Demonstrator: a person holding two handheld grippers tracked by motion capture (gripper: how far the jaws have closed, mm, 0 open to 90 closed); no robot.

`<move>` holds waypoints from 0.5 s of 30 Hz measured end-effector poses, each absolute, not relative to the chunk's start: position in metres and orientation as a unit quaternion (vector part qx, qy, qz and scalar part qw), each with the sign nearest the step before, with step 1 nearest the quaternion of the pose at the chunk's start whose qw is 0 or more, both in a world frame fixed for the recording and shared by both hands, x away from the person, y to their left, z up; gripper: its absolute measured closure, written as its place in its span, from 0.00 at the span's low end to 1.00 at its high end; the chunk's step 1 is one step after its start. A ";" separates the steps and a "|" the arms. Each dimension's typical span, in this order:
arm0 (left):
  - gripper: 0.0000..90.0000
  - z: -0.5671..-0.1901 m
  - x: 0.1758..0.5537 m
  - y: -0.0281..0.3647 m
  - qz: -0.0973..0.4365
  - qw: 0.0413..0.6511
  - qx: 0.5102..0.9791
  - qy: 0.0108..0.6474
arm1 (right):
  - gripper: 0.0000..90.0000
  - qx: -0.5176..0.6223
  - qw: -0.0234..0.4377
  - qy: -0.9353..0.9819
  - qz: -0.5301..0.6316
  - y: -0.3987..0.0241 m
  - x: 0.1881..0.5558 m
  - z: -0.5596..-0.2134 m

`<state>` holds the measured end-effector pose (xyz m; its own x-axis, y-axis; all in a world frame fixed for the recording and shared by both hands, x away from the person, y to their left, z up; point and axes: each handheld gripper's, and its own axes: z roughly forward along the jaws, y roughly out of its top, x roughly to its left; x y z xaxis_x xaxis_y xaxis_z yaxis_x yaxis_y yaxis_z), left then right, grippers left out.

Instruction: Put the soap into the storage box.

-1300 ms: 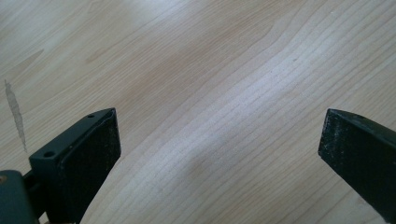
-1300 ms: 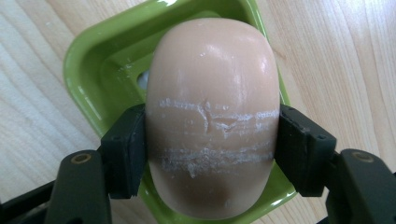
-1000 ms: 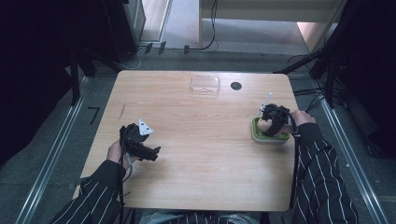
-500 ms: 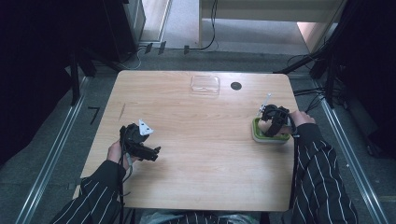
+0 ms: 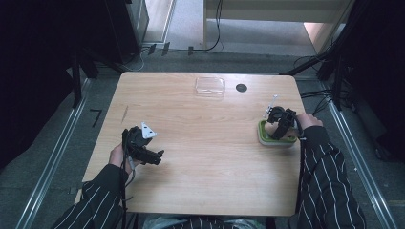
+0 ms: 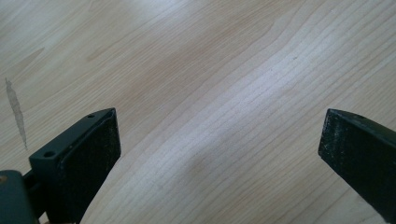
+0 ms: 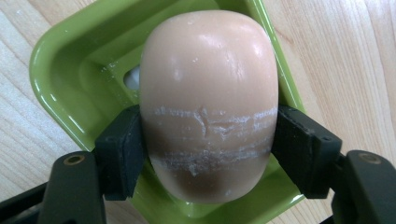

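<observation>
Soap bar (image 7: 208, 102) sits clamped between my right gripper's (image 7: 208, 154) jaws, inside the green soap dish (image 7: 65, 70). At left, my left gripper (image 6: 219, 154) hangs wide apart over bare table (image 6: 210, 60). Nothing has shifted over the last second; I judge the lift not begun.

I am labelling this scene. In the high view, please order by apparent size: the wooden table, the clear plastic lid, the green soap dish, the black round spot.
1. wooden table
2. clear plastic lid
3. green soap dish, partly hidden by the right gripper, so its place against the lid is unsure
4. black round spot
</observation>
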<state>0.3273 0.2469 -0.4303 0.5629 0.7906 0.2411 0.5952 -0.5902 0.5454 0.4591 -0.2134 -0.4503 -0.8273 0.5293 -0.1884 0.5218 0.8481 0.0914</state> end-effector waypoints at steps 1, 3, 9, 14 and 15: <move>0.00 -0.430 0.327 0.247 0.237 0.206 0.860 0.403 | 0.33 0.275 0.104 0.956 0.017 -0.213 0.459 -0.450; 0.00 -0.430 0.327 0.246 0.236 0.206 0.861 0.400 | 0.33 0.279 0.103 0.955 0.017 -0.213 0.459 -0.450; 0.00 -0.430 0.328 0.243 0.236 0.205 0.863 0.398 | 0.29 0.285 0.102 0.953 0.022 -0.216 0.457 -0.449; 0.00 -0.430 0.327 0.245 0.236 0.207 0.862 0.399 | 0.25 0.293 0.101 0.950 0.023 -0.217 0.457 -0.446; 0.00 -0.430 0.327 0.245 0.235 0.207 0.861 0.400 | 0.24 0.295 0.100 0.950 0.019 -0.217 0.458 -0.445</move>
<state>0.3274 0.2452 -0.4301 0.5700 0.7859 0.2396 0.5911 -0.5948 0.5448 0.4576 -0.2173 -0.4453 -0.8060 0.5644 -0.1782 0.5567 0.8252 0.0959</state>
